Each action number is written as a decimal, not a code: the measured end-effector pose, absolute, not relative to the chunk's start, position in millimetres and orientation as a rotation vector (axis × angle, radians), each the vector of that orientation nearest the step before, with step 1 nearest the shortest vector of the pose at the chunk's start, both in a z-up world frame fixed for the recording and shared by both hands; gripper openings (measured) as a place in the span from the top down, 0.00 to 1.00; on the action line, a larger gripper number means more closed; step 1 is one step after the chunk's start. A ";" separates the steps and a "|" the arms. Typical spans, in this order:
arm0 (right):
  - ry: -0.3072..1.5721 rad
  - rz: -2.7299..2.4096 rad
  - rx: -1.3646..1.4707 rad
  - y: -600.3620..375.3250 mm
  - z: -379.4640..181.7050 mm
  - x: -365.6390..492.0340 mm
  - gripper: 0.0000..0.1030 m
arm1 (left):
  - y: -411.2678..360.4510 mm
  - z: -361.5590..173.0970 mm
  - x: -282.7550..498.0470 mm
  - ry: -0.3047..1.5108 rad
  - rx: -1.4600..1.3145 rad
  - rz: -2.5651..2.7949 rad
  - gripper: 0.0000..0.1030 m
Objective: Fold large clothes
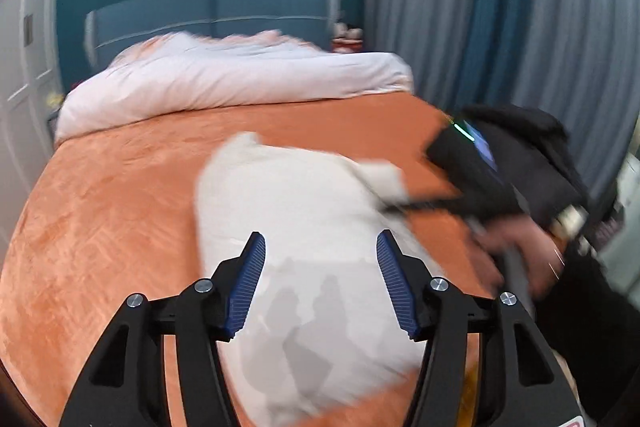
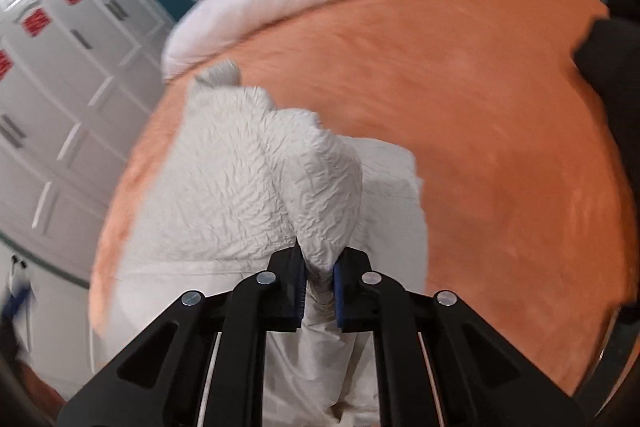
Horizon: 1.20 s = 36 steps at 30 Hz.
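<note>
Right gripper (image 2: 319,277) is clamped tight on a bunched fold of the white garment (image 2: 256,179), crinkly fabric puffing up toward 12 o'clock from the pads. Left gripper (image 1: 320,279) has its jaws spread wide with nothing pinched between them, just hanging over the garment (image 1: 304,227), which lies on the orange blanket (image 1: 112,211) in the middle of the bed. From the left view, the hand (image 1: 520,251) working the other tool sits out at 3 o'clock. White duvet (image 1: 224,75) is piled at 12 o'clock by the blue headboard (image 1: 216,11), curtains (image 1: 500,7) at 2.
</note>
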State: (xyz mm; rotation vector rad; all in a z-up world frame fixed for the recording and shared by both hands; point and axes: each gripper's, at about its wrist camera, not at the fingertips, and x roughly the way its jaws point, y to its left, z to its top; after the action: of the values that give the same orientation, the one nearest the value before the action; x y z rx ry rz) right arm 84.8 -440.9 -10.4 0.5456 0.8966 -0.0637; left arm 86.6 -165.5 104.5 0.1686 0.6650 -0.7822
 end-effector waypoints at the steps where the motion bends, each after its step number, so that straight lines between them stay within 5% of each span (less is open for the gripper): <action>1: 0.898 -0.068 0.560 -442.6 -14.8 84.9 0.91 | -176.2 101.8 99.4 0.687 0.158 -0.755 0.45; 10: 0.904 -0.077 0.605 -437.2 -49.0 98.6 0.88 | -257.9 14.8 178.8 0.920 0.159 -0.590 0.45; 18: 0.816 -0.017 0.818 -455.1 -96.5 92.7 0.85 | -262.5 -23.5 161.9 0.794 0.229 -0.521 0.33; 36: 0.729 -0.032 0.879 -456.3 -105.5 74.6 0.79 | -272.9 -51.1 148.6 0.678 0.332 -0.462 0.30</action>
State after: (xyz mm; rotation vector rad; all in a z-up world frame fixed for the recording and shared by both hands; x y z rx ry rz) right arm 74.6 -456.3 -105.5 0.8791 0.7294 -0.0323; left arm 148.6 -272.9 -51.1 0.3317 0.6780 -0.4616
